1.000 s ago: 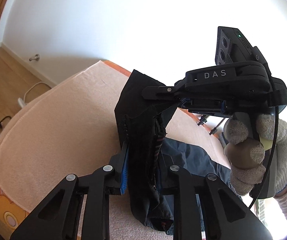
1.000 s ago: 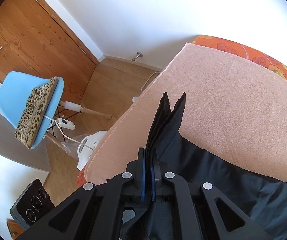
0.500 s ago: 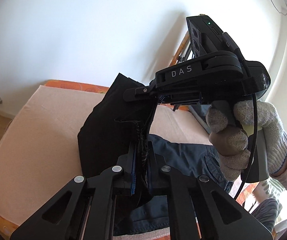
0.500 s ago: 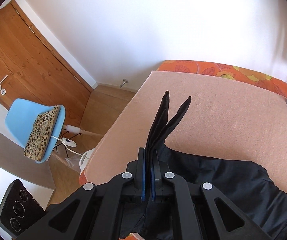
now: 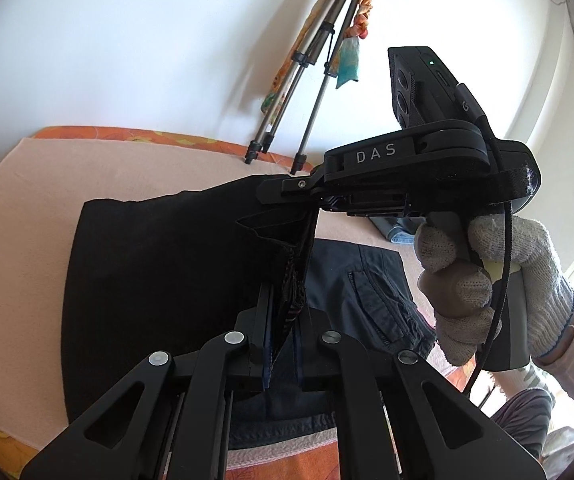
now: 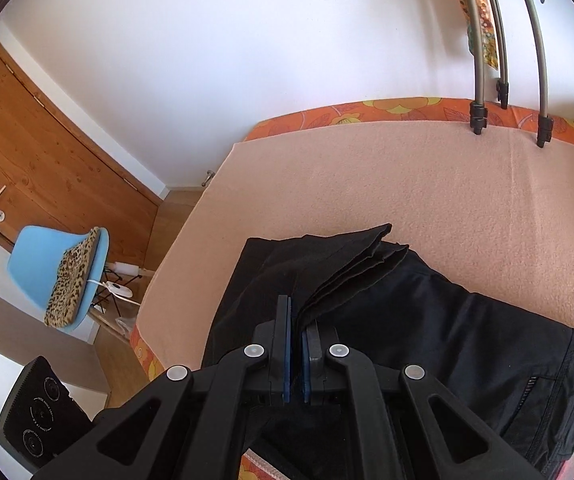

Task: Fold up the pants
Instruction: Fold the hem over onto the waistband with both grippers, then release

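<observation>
- left wrist view: the left gripper point(image 5: 285, 344) has its jaws clamped on a bunched edge of the black pants point(image 5: 167, 264), with striped lining showing in the fabric between the pads.
- over the last second those jaws have just been closing, with the fabric between them.
- the right gripper point(image 5: 287, 194) appears in this view up and to the right, held by a hand in a white knit glove point(image 5: 499, 280); its tip pinches another part of the same black edge, and the cloth hangs stretched between the two grippers.
- the rest of the pants lies spread on the pink blanket point(image 5: 27, 220) that covers the bed point(image 5: 147, 136), which has an orange flowered sheet at its rim.
- a dark blue garment point(image 5: 371, 280) lies on the blanket just beside and partly under the lifted black fabric.
- a tripod point(image 5: 307, 80) with coloured cloths hung on it stands at the far side of the bed against the white wall.
- right wrist view: the right gripper point(image 6: 296, 344) is closed on several stacked layers of the black pants point(image 6: 427, 320), which fan out past the blue pads point(image 6: 285, 340).
- the pants body lies flat on the blanket to the right.
- on the floor to the left stand a blue chair point(image 6: 35, 248) with a leopard-print cushion point(image 6: 73, 276), near a wooden door point(image 6: 47, 160).
</observation>
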`<state>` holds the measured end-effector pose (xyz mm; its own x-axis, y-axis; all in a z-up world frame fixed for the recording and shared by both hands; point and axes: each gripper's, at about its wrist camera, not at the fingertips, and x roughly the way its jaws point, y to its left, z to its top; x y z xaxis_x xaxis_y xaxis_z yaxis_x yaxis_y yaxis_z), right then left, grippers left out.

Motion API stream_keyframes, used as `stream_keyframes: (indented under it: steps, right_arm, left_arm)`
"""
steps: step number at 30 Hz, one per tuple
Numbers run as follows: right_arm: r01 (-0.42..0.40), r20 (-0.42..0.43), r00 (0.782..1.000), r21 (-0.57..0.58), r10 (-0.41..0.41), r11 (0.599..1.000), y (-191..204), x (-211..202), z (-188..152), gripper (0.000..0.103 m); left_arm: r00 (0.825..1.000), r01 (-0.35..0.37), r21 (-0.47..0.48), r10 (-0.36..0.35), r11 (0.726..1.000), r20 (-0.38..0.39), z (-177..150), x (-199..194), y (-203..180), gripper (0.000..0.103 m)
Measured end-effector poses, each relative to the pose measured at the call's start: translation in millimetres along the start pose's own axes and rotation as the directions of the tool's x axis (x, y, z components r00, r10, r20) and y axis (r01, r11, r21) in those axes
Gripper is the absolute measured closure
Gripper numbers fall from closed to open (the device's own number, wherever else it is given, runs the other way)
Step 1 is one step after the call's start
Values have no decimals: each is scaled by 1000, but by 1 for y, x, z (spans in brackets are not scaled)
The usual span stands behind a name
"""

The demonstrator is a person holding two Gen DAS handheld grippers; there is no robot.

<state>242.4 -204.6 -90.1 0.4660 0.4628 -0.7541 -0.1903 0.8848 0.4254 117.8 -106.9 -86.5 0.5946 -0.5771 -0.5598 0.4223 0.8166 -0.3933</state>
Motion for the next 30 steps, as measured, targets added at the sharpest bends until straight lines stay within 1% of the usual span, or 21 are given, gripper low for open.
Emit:
stream_keyframes:
  steps: [5, 7, 11, 17, 20, 23, 28, 30]
  right_arm:
    - [8, 4, 1000, 36, -8, 999, -37, -14, -23, 102]
    - [28, 6, 1000, 27, -28, 999, -49, -19, -31, 102]
    - [48, -3, 999, 52, -48, 997, -76, -28, -46, 102]
    - [101, 21, 995, 16, -102, 995, -101, -56, -56, 102]
    - [126, 40, 991, 13, -126, 992, -115, -69, -58, 102]
    - [138, 40, 989, 37, -140, 990, -129, -74, -64, 102]
    - [129, 31, 991, 66, -131, 989, -149, -67, -76, 102]
    - [130, 23, 991, 70, -132, 989, -154, -64, -78, 102]
  left_arm:
    - [999, 19, 39, -18, 999, -33, -12, 19, -29, 96]
    - [999, 28, 54, -25, 998, -45, -18, 27, -40, 96]
    - [996, 57, 67, -52, 996, -71, -24, 41, -66, 96]
    - [990, 114, 104, -104, 988, -94, -26, 64, -97, 96]
    - [987, 136, 123, -123, 983, -105, -27, 75, -106, 96]
    - [984, 146, 147, -128, 978, -124, -31, 78, -111, 96]
    - [977, 152, 163, -123, 975, -173, -41, 88, -115, 96]
    - [977, 148, 169, -118, 974, -178, -44, 89, -117, 96]
